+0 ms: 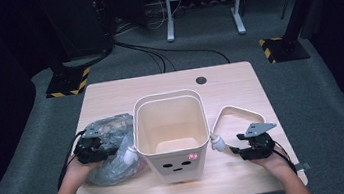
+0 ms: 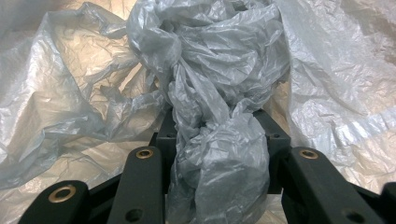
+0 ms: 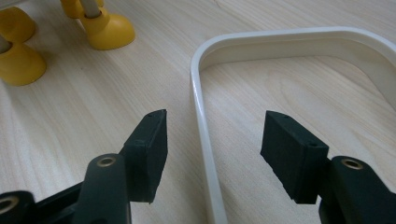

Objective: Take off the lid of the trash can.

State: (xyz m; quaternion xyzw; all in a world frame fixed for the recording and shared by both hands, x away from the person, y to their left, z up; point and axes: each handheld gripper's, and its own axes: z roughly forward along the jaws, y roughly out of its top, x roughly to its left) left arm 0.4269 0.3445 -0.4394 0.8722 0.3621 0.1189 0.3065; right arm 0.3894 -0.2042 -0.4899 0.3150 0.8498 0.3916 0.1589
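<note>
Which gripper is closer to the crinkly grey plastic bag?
Left. The left gripper is clamped on a bunched twist of the crinkly grey plastic bag. The right gripper, open, straddles the white plastic ring beyond the bin.

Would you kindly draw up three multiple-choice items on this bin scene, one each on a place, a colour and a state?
1. Where does the grey plastic bag lie?
A. inside the bin
B. on the table to the left of the bin
C. on the floor

2. What colour is the rim ring lying on the table?
A. white
B. black
C. red

3. How is the right gripper?
A. shut on the bag
B. shut on the ring
C. open, its fingers either side of the ring's rail

Answers:
1 B: in the high view the bag sits left of the cream bin, bunched in the left gripper.
2 A: the right gripper view shows it white.
3 C: both fingers stand clear of the rail.
</note>
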